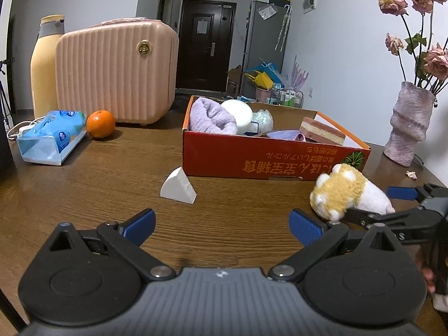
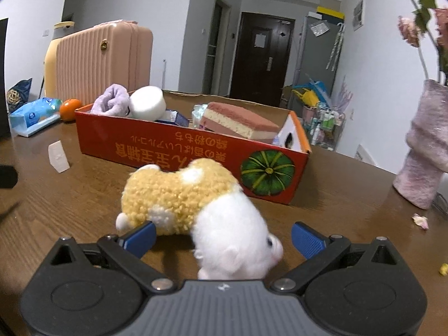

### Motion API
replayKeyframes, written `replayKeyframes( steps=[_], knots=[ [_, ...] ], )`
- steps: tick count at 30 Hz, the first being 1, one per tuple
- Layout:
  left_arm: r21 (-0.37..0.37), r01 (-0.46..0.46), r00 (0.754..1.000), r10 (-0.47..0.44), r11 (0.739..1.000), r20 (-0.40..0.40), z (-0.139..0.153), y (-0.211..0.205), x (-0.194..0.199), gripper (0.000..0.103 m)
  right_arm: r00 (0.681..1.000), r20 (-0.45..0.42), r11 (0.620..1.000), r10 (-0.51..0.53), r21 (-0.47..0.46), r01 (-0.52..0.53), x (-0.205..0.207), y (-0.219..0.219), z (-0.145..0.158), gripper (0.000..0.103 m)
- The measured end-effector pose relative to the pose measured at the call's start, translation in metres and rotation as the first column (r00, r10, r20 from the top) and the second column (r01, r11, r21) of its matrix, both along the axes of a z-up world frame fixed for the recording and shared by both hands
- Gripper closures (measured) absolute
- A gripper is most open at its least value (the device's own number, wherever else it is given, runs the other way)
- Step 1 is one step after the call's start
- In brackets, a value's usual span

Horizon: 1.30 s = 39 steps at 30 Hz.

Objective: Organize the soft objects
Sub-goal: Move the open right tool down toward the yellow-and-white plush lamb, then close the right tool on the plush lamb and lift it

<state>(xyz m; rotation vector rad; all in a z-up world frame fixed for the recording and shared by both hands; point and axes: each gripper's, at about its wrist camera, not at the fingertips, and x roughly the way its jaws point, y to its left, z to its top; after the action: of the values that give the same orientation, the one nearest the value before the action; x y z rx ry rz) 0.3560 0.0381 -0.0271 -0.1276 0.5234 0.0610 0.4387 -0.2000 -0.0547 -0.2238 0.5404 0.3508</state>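
Observation:
A yellow and white plush toy (image 2: 196,204) lies on the wooden table in front of the red cardboard box (image 2: 196,151). My right gripper (image 2: 224,238) is open with the toy's white end between its blue fingers; the left finger (image 2: 140,236) touches the yellow fur. The left wrist view shows the toy (image 1: 347,193) and the right gripper (image 1: 392,204) around it, right of the box (image 1: 266,156). My left gripper (image 1: 222,226) is open and empty over bare table. A white wedge sponge (image 1: 179,186) lies ahead of it. The box holds a purple cloth (image 1: 210,117), a white round sponge (image 1: 238,112) and a pink layered sponge (image 1: 322,131).
A pink ribbed case (image 1: 117,70), a yellow bottle (image 1: 44,64), a tissue pack (image 1: 53,135) and an orange (image 1: 100,123) stand at the back left. A pink vase (image 1: 408,123) with dried roses stands at the right, with a fallen petal (image 2: 420,219) near it.

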Motion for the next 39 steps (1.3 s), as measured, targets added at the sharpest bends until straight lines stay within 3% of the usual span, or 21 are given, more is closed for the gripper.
replayKeyframes(
  steps=[6,9,11,12,18,27,34,39],
  knots=[
    [-0.011,0.008,1.0,-0.008,1.0,-0.013,-0.002,0.001,0.003,0.0,1.0,-0.008,1.0,0.027,0.011,-0.027,0.017,0.007,-0.001,0.002],
    [-0.015,0.013,1.0,-0.013,1.0,-0.018,-0.003,0.002,0.004,0.0,0.998,-0.039,0.999,0.04,0.013,-0.04,0.019,0.009,-0.003,0.019],
    [-0.016,0.015,1.0,-0.015,1.0,-0.021,-0.003,0.002,0.004,0.0,0.997,-0.065,0.999,0.032,0.012,-0.031,0.02,0.009,-0.004,0.047],
    [-0.017,0.015,1.0,-0.015,1.0,-0.021,-0.003,0.002,0.004,0.0,0.997,-0.075,1.0,0.023,0.014,-0.022,0.021,0.009,-0.005,0.052],
    [-0.021,0.019,1.0,-0.019,1.0,-0.019,-0.003,0.002,0.004,0.0,0.998,-0.054,0.999,-0.034,0.02,0.035,0.017,0.006,-0.004,0.054],
    [-0.026,0.018,1.0,-0.019,0.999,-0.023,-0.004,0.005,0.007,0.0,0.992,0.013,0.986,-0.127,0.115,0.125,-0.005,-0.013,0.004,0.055],
    [0.02,-0.013,1.0,0.014,1.0,-0.005,-0.005,0.022,0.02,0.0,0.97,0.047,0.963,-0.238,0.139,0.23,-0.015,-0.029,0.008,0.055],
    [0.037,-0.054,0.998,0.055,0.998,-0.039,-0.012,0.047,0.042,0.0,0.952,0.045,0.944,-0.302,0.156,0.291,-0.017,-0.044,0.009,0.055]
  ],
)
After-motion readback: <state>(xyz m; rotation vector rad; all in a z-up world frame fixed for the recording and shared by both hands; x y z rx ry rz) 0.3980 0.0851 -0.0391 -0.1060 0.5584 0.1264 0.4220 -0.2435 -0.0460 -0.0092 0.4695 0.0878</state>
